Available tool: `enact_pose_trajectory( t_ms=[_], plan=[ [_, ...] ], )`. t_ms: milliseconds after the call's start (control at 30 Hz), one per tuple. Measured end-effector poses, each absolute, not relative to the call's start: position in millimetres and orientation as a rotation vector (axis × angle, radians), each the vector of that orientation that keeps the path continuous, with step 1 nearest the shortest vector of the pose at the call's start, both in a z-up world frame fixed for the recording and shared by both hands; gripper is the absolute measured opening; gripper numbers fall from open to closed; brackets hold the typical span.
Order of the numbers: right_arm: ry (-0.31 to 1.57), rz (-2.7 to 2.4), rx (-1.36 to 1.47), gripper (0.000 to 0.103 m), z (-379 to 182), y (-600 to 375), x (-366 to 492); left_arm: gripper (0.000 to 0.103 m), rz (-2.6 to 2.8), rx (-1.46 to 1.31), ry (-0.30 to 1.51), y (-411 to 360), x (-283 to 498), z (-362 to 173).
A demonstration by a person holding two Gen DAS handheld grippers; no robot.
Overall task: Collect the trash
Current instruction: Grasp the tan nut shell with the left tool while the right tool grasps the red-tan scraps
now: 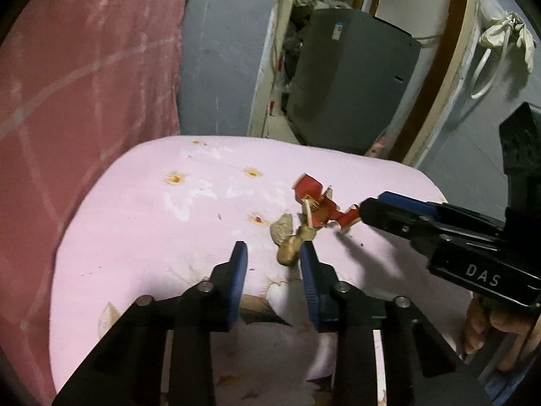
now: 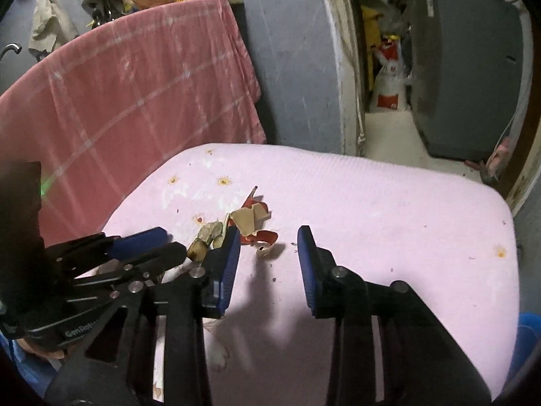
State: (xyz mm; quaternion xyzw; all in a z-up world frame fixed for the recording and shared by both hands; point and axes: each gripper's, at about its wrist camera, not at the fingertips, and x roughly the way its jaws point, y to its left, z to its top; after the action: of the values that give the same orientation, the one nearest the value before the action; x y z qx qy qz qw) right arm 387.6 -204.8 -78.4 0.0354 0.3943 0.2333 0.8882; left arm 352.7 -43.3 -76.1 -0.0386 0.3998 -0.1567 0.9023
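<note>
A torn red and tan paper wrapper (image 1: 316, 204) lies on the pink table (image 1: 152, 223), with crumpled brownish scraps (image 1: 287, 242) beside it. My left gripper (image 1: 274, 248) is open, hovering just short of the scraps, its right finger touching them. My right gripper (image 2: 268, 233) is open above the table, its left finger next to the wrapper (image 2: 252, 220) and the scraps (image 2: 206, 237). In the left wrist view the right gripper's fingertips (image 1: 367, 209) reach the wrapper's right end. In the right wrist view the left gripper (image 2: 169, 242) comes in from the left.
A pink checked cloth (image 2: 128, 94) hangs behind the table on the left. A grey box (image 2: 463, 67) stands in the doorway at the back right, with bags (image 2: 389, 77) on the floor. The pink table's surface (image 2: 389, 220) is stained.
</note>
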Motion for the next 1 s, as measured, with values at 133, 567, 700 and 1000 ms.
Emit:
enact_pose_trajectory(
  t_ms=[133,567,700,1000],
  plan=[
    [0.859,0.495,0.08,0.027,-83.8,-201.7,393.3,0.021,-0.351,-0.083,0.843,-47.5,358.0,-76.7],
    [0.869,0.498,0.076,0.002,-84.3,-201.1,392.7,0.011,-0.364,-0.081,0.869,-50.2,365.9,-76.5],
    [0.838,0.489,0.082,0.002,-78.5,-207.6,384.1,0.01,-0.355,-0.069,0.835,-49.7,359.7,-73.0],
    [0.75,0.442,0.137,0.002,-64.6,-237.8,347.2,0.01,-0.345,-0.13,0.754,-49.5,329.0,-58.0]
  ],
)
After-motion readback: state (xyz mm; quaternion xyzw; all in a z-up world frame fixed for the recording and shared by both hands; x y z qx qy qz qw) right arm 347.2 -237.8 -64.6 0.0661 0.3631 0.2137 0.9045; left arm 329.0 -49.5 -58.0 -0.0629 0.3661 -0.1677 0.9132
